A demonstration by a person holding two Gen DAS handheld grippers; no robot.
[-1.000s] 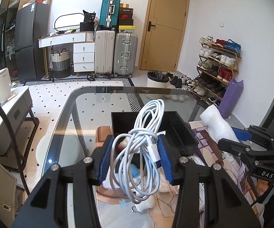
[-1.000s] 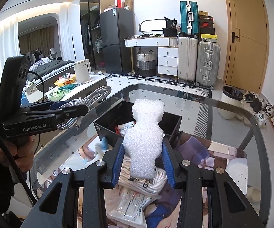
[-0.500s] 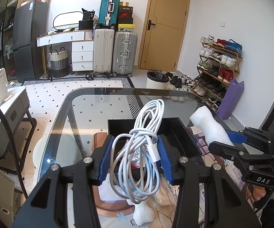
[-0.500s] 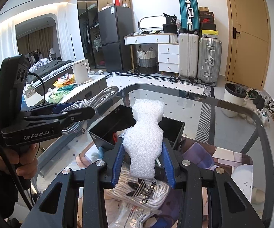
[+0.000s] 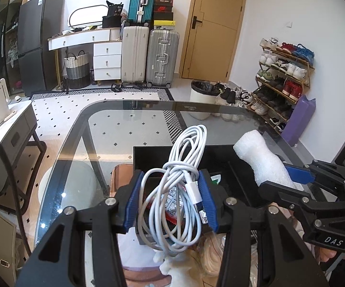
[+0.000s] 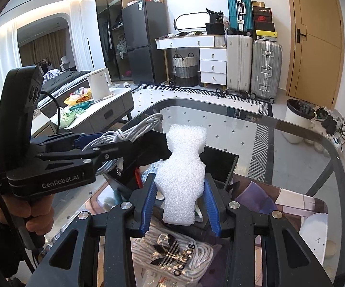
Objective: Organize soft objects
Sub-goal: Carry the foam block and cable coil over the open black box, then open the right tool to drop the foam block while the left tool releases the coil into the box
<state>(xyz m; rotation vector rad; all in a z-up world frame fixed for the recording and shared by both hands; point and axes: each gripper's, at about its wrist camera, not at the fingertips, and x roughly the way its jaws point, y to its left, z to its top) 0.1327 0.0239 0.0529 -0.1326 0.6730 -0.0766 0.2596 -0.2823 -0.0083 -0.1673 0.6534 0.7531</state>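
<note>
My left gripper (image 5: 170,203) is shut on a coiled white cable (image 5: 184,167) and holds it above the near-left part of a black bin (image 5: 222,153) on the glass table (image 5: 115,129). My right gripper (image 6: 179,205) is shut on a white foam piece (image 6: 184,172) and holds it over the bin's (image 6: 220,165) near edge. The foam (image 5: 263,160) and right gripper (image 5: 299,179) show at the right in the left wrist view. The cable (image 6: 124,134) and left gripper (image 6: 93,143) show at the left in the right wrist view. Small packets lie inside the bin, partly hidden.
A clear Adidas bag of white laces (image 6: 175,253) lies on the table under my right gripper. A printed mat (image 6: 280,198) covers the near table. A side table with a white kettle (image 6: 98,83) stands left. Suitcases (image 5: 148,55), a shoe rack (image 5: 282,71) and a bin (image 5: 202,98) stand beyond.
Both grippers have moved forward and lower over the black bin, each still holding its object. The bin now lies closer beneath them.
</note>
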